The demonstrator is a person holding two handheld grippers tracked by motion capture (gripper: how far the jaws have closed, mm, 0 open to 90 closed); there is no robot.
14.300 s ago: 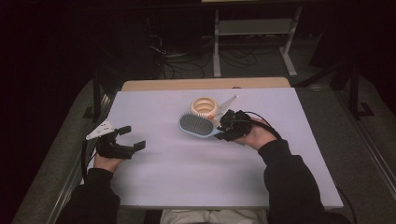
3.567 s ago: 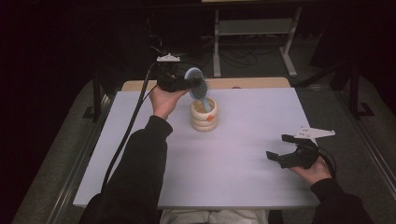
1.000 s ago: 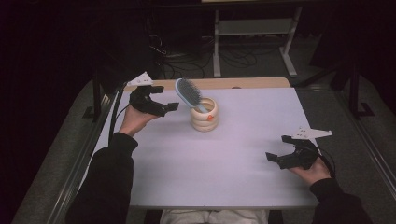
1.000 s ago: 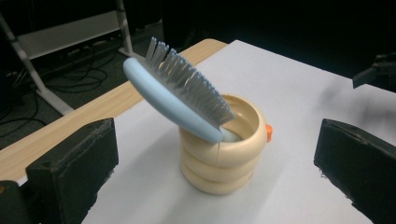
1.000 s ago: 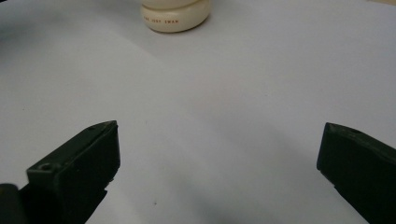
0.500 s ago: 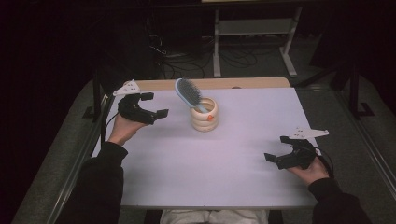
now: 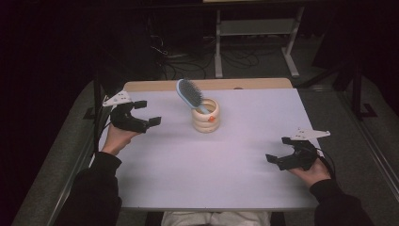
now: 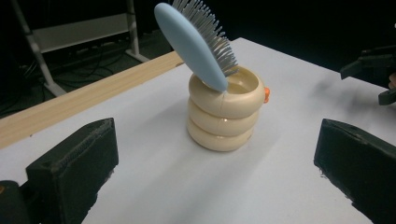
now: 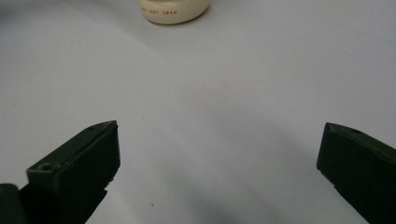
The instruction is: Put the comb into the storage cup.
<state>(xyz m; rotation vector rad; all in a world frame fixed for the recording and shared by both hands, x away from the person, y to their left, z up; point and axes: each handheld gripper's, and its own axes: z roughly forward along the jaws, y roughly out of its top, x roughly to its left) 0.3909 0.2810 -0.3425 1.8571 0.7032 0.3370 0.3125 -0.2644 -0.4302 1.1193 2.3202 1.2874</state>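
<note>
Now, left tongs [image 7: 147, 113] spread wide and empty, hovering just left of the cream ringed cup [image 7: 205, 116] at the bench's [image 7: 188, 174] far middle. Blue hairbrush [image 7: 189, 95] standing handle-down in that cup, head leaning back-left on the rim, propped so as not to topple. Right tongs [image 7: 280, 151] likewise gaping, parked near the right edge, well clear.

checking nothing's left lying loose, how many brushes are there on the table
1. The brush stands handle-down in the cream cup at the table's far middle, leaning left. Both hand-held grippers are open and empty.
</note>
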